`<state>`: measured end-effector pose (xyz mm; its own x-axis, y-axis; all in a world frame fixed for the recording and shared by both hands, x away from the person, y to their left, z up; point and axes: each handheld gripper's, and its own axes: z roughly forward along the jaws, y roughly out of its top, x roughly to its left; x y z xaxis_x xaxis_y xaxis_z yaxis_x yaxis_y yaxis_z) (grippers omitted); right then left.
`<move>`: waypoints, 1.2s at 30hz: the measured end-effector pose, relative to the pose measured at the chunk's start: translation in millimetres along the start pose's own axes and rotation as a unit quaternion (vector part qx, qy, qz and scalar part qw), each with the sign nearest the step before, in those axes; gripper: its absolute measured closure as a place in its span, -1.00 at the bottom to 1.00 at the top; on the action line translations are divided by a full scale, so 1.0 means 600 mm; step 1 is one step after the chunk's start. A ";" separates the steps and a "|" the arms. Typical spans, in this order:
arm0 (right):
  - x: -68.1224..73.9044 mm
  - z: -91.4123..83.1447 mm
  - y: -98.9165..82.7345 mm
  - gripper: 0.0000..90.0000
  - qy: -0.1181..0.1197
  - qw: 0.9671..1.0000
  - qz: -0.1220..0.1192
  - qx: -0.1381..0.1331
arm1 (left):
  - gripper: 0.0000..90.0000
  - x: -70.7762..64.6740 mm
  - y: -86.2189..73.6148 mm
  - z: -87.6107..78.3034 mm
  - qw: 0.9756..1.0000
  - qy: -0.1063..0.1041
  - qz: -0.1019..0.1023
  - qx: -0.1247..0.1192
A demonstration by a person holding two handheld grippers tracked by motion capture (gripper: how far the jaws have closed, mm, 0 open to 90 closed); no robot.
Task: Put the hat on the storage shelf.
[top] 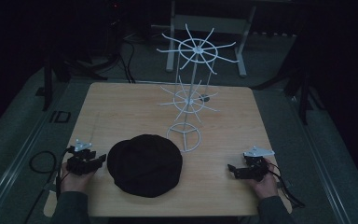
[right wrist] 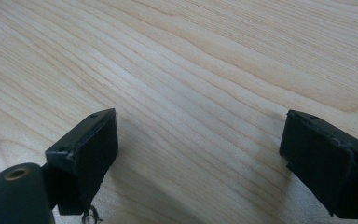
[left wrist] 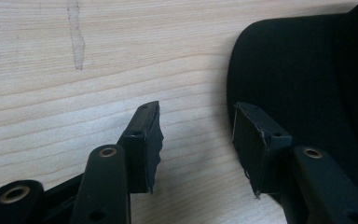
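Observation:
A black hat (top: 144, 164) lies flat on the wooden table (top: 121, 107), near the front and a little left of centre. Behind it stands a white wire rack (top: 192, 88) with two tiers of spoke arms on a ring base. My left gripper (top: 93, 161) rests low at the hat's left side, open, with bare wood between its jaws; in the left gripper view the hat (left wrist: 303, 88) lies just past my left gripper (left wrist: 198, 140), under the right-hand pad. My right gripper (top: 233, 169) sits at the front right, open (right wrist: 200, 154) over bare wood, well apart from the hat.
Cables trail from both grippers over the table's front corners. A faint pale streak (left wrist: 77, 39) marks the wood ahead of the left gripper. Beyond the table's far edge, a white frame (top: 209, 28) stands on the dark floor. Bare wood lies between hat and right gripper.

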<state>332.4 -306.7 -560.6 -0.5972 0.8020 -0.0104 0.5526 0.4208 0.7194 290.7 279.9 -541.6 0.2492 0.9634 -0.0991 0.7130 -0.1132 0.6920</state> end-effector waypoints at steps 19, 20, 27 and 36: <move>0.001 0.000 0.000 -0.75 0.002 1.000 0.002 0.001 | 0.12 -0.045 0.051 -0.031 0.998 -0.054 0.029 -0.006; 0.001 0.000 0.000 -0.75 0.002 1.000 0.001 0.000 | 0.12 -0.047 0.054 -0.031 0.998 -0.056 0.032 -0.004; 0.001 0.000 0.000 -0.75 0.002 1.000 0.002 0.001 | 0.13 -0.060 0.068 -0.030 0.997 -0.061 0.045 0.006; 0.001 -0.001 0.000 -0.71 -0.003 1.000 0.004 -0.001 | 0.12 -0.073 0.081 -0.035 0.996 -0.076 0.054 0.001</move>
<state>331.9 -306.6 -560.4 -0.5894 0.8078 -0.0077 0.5561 0.4127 0.7214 300.8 237.2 -488.4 0.4195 0.8982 -0.1314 0.6781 -0.2138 0.7032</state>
